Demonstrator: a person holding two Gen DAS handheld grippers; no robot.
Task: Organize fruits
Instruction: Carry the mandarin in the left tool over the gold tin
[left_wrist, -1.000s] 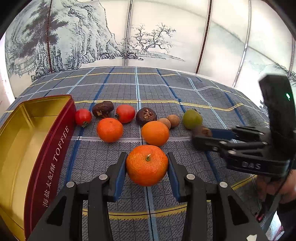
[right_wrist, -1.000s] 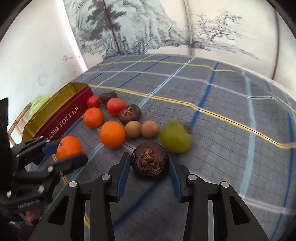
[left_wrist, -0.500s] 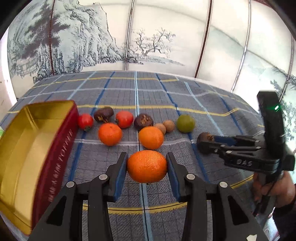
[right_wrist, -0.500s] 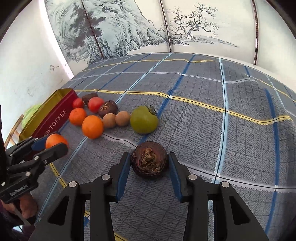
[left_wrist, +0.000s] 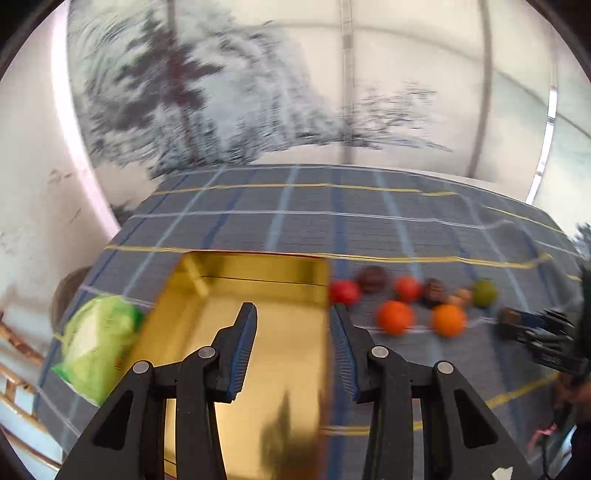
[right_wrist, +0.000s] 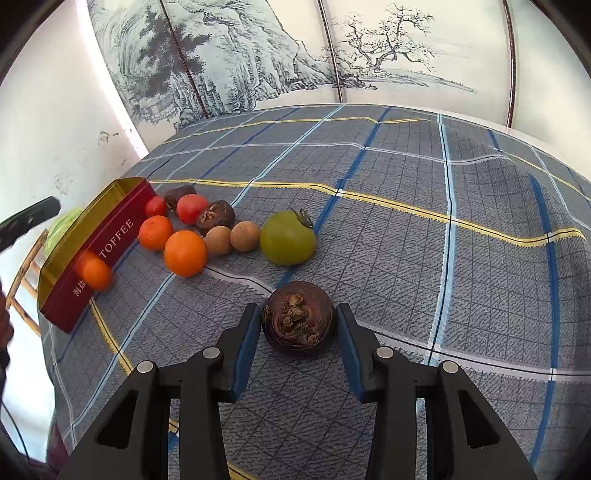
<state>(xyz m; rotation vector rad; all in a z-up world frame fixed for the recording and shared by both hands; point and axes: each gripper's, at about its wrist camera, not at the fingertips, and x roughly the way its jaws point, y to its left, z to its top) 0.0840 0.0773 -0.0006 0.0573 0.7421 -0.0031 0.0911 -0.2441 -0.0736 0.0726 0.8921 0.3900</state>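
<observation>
Dropping step: left gripper (left_wrist: 293, 345) hangs spread and empty over the toffee tin (left_wrist: 258, 295); a blurred orange (right_wrist: 96, 274) sits at the tin's near wall. Right gripper (right_wrist: 298, 339) pinches a brown fruit (right_wrist: 299, 317), well apart from the tin, likely next to go in.

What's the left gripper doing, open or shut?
Open: the left gripper has its jaws apart with nothing between them, over the gold tin.

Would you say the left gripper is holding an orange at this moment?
No, the left gripper is open with nothing between its fingers, above the gold tin.
</observation>
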